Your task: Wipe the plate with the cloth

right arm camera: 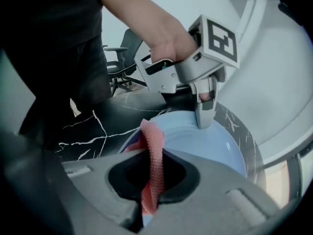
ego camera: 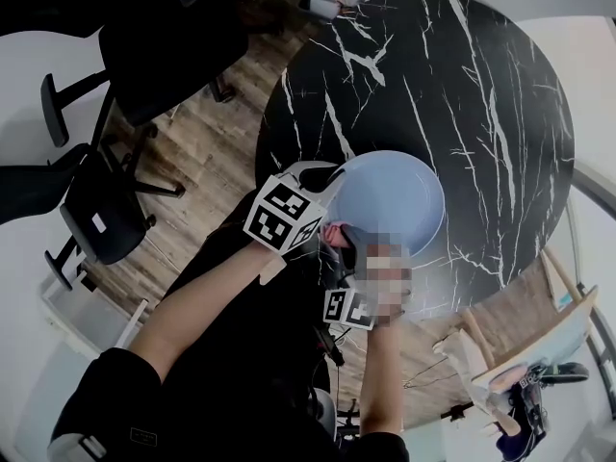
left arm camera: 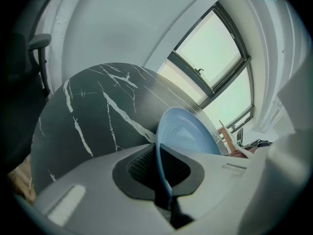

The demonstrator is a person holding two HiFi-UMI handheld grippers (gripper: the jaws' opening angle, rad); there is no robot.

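Daylight came in through the window (left arm camera: 215, 53), blown out pale in the left gripper view. All three views were fisheye: edges bent hard, corners vignetted black. Head view was dim at lower left, faint sheen on the marble surface (ego camera: 481, 114). Near housings of left claw (left arm camera: 164, 180) and right claw (right arm camera: 149, 190) were soft, out of focus.

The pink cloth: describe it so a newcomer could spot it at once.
Find the round black marble table, then the pale blue plate over its edge. By the plate, the right gripper pinches the knobbly cloth, the only pink thing.
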